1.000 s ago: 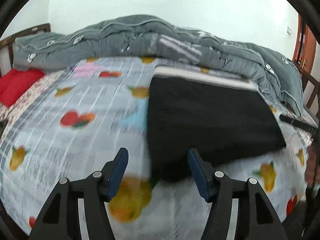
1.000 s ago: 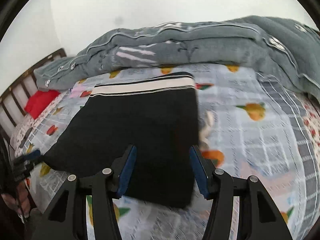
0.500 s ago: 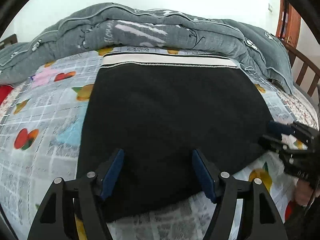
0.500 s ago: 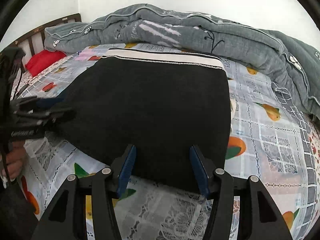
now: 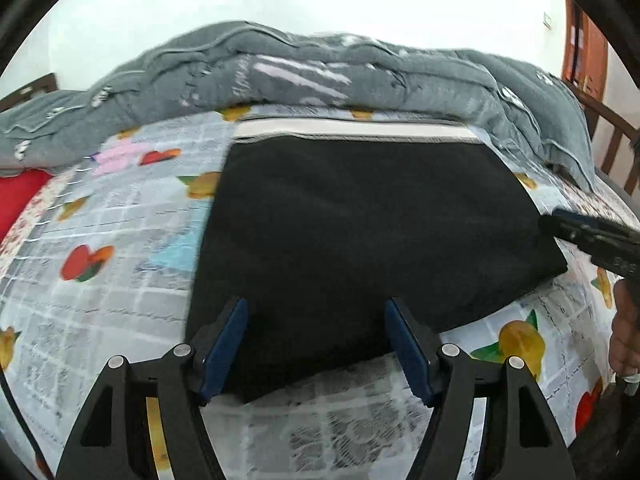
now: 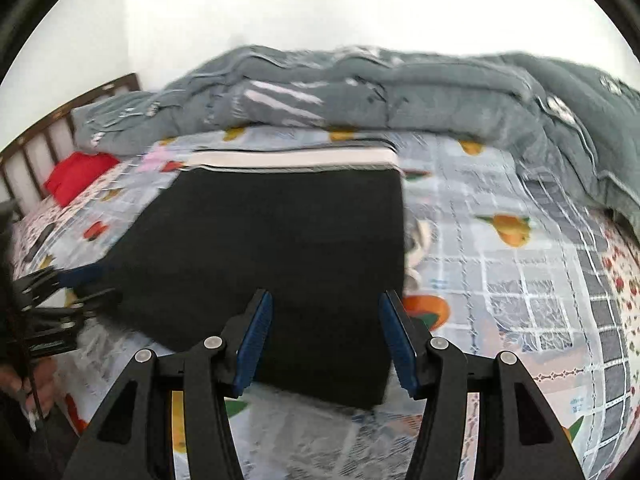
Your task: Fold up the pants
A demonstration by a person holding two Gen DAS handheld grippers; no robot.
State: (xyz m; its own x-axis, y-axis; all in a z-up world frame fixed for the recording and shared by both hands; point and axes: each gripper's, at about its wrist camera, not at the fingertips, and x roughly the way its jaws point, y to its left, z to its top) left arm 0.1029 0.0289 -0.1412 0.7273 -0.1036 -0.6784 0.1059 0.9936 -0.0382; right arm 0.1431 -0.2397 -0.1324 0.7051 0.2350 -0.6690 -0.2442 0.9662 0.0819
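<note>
Evidently ready to grasp, the left gripper (image 5: 316, 344) hovered spread over the near edge of the folded black pants with a white waistband (image 5: 360, 240) on the fruit-printed bedsheet (image 5: 100, 280). From the right wrist, the right gripper (image 6: 326, 336) likewise stood spread, empty, over the pants' near right corner.

No text can be read in either view. The grey quilt (image 5: 320, 76) at the far side of the bed carries pale stripes and what may be a line of script, too blurred to make out. The bed sheet (image 6: 520, 280) shows a small blue mark near its right edge, also unreadable.
</note>
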